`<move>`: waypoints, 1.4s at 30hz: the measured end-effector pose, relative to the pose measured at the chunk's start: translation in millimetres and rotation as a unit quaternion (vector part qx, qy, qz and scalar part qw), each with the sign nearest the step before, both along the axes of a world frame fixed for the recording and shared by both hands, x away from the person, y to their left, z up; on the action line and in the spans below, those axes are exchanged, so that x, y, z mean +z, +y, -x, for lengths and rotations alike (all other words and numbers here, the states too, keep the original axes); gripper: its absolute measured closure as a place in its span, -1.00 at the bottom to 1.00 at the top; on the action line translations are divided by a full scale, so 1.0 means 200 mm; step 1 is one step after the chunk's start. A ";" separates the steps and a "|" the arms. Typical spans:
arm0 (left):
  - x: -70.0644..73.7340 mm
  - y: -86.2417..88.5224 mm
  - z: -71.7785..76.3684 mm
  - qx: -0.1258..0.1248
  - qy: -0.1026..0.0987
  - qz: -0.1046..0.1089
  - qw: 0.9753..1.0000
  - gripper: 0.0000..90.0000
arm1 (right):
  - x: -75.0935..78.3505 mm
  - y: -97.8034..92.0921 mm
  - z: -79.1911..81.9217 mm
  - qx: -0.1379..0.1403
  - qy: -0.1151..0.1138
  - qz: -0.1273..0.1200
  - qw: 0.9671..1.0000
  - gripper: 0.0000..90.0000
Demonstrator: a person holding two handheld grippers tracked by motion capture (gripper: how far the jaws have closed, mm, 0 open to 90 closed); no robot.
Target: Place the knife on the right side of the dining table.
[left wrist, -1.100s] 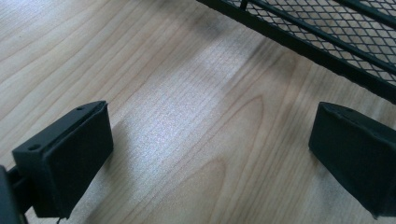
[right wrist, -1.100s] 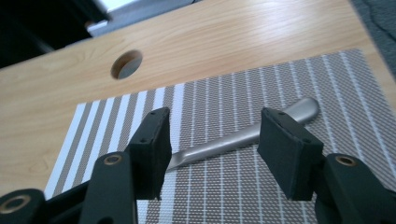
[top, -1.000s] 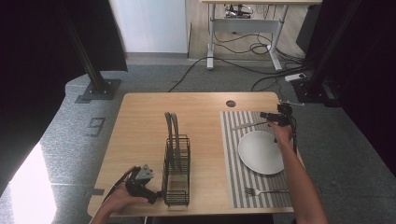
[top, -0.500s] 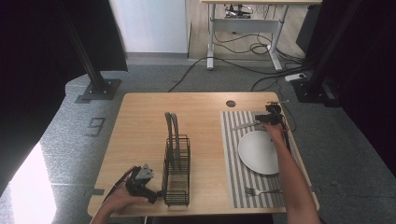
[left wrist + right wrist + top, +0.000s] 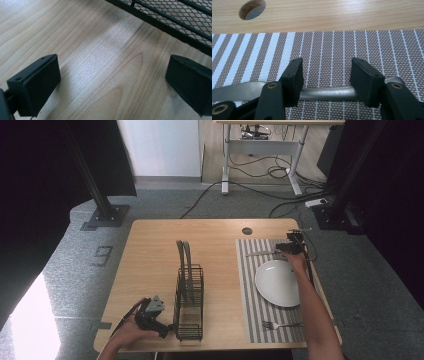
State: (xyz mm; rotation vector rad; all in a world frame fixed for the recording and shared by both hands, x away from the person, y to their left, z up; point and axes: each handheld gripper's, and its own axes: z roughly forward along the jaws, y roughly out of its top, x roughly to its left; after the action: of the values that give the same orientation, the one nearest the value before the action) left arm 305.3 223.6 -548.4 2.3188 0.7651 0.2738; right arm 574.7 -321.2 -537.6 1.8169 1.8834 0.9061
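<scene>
Your right gripper (image 5: 325,75) hangs low over the striped placemat (image 5: 332,47), jaws parted with a clear gap between them, gripping nothing. The grey metal utensil (image 5: 325,93), the one you reach for, lies flat on the mat right under that gap: its handle runs crosswise beneath both pads, and its broader flat end stretches out past the left jaw. You cannot tell from here whether the pads touch it. Beyond the jaws the mat ends at bare wood, where a round cable hole (image 5: 252,9) sits ahead and to the left.

In the high view, your right gripper (image 5: 291,246) is at the far end of the mat with the utensil (image 5: 260,253) pointing away from it toward the table's middle. The white plate (image 5: 277,282) lies just behind the gripper, toward you, and a fork (image 5: 280,325) sits beyond the plate at the mat's near edge.

Your left gripper (image 5: 112,82) rests at the table (image 5: 82,50) with its jaws spread wide, released and empty. The black wire rack (image 5: 175,17) stands just ahead of it, near the right jaw, with two dark plates (image 5: 184,262) upright in it.
</scene>
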 end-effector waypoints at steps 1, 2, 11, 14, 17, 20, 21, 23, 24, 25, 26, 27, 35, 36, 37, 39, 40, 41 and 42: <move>0.00 0.00 0.00 0.000 0.000 0.000 1.000 -1.00 | 0.00 0.00 0.00 -0.001 0.000 -0.003 1.000 -0.06; 0.00 0.00 0.00 0.000 0.000 0.000 1.000 -1.00 | 0.00 0.00 0.00 -0.002 0.000 -0.004 1.000 -0.06; 0.00 0.00 0.00 0.000 0.000 0.000 1.000 -1.00 | 0.00 0.00 0.01 -0.005 0.001 -0.005 1.000 -0.06; 0.00 0.00 0.00 0.000 0.000 0.000 1.000 -1.00 | 0.00 0.00 0.01 -0.007 0.003 -0.008 1.000 -0.06; 0.00 0.00 0.00 0.000 0.000 0.000 1.000 -1.00 | 0.00 0.00 0.01 -0.008 0.003 -0.008 1.000 -0.06; 0.00 0.00 0.00 0.000 0.000 0.000 1.000 -1.00 | 0.01 0.00 0.02 -0.011 -0.005 -0.007 1.000 -0.07; 0.00 0.00 0.00 0.000 0.000 0.000 1.000 -1.00 | 0.01 0.00 0.02 -0.011 -0.005 -0.007 1.000 -0.07; 0.00 0.00 0.00 0.000 0.000 0.000 1.000 -1.00 | 0.03 -0.01 0.03 -0.008 -0.011 -0.017 1.000 -0.07; 0.00 0.00 0.00 0.000 0.000 0.000 1.000 -1.00 | 0.04 -0.01 0.03 -0.007 -0.014 -0.019 1.000 -0.07; 0.00 0.00 0.00 0.000 0.000 0.000 1.000 -1.00 | 0.05 0.00 0.04 -0.006 -0.016 -0.020 1.000 -0.07; 0.00 0.00 0.00 0.000 0.000 0.000 1.000 -1.00 | 0.06 0.00 0.04 -0.003 -0.019 -0.019 1.000 -0.07; 0.00 0.00 0.00 0.000 -0.001 0.000 1.000 -1.00 | 0.07 0.00 0.05 0.000 -0.020 -0.019 1.000 -0.08; 0.00 0.00 0.00 0.000 0.000 0.000 1.000 -1.00 | 0.16 0.07 0.20 0.036 -0.050 -0.035 0.998 -0.07; 0.00 0.00 0.00 0.000 0.000 0.000 1.000 -1.00 | 0.17 0.08 0.22 0.040 -0.052 -0.036 0.997 -0.07; 0.00 0.00 0.00 0.000 0.000 0.000 1.000 -1.00 | 0.17 0.08 0.22 0.040 -0.052 -0.036 0.997 -0.07; 0.00 0.00 0.00 0.000 0.000 0.000 1.000 -1.00 | 0.21 0.10 0.27 0.050 -0.055 -0.045 0.996 -0.07; 0.00 0.00 0.00 0.000 0.000 0.000 1.000 -1.00 | 0.23 0.10 0.30 0.052 -0.066 -0.047 0.995 -0.07; 0.00 0.00 0.00 0.000 0.000 0.000 1.000 -1.00 | 0.23 0.10 0.30 0.052 -0.066 -0.047 0.995 -0.07; 0.00 0.00 0.00 0.000 0.000 0.000 1.000 -1.00 | 0.26 0.13 0.35 0.061 -0.072 -0.057 0.994 -0.08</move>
State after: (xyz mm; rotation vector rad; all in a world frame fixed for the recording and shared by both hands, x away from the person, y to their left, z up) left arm 305.3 223.6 -548.4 2.3196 0.7648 0.2739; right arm 503.7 -296.0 -486.1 1.6634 1.9041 1.1770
